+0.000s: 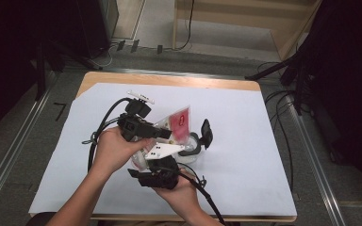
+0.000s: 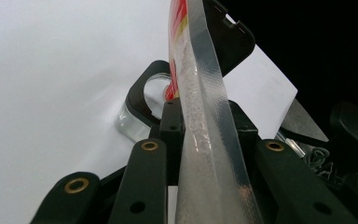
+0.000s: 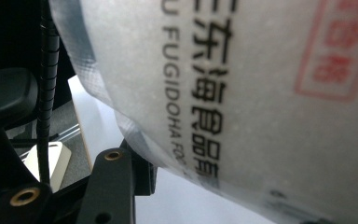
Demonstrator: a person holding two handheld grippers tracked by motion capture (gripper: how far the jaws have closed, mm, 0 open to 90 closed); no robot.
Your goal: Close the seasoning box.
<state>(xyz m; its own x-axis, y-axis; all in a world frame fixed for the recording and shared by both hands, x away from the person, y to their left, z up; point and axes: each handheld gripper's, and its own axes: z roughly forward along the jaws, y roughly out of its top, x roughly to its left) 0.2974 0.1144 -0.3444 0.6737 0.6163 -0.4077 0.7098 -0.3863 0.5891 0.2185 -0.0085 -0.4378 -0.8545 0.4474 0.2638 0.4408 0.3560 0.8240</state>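
Bag of white grains hangs over the middle of the counter, above a clear jar. My left gripper pinches its sealed edge; right gripper jaws I cannot tell. I judge it soft, slippery, saggy; best held by seams.

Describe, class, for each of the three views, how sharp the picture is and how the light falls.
High view: evenly lit white table sheet, dark surroundings, slightly soft overall. Left gripper view: the sheet is blown out to near white at left, black at right; the bag between the jaws is blurred up close. Right gripper view: the bag's print is readable but soft, and the dark parts at left are unfocused.
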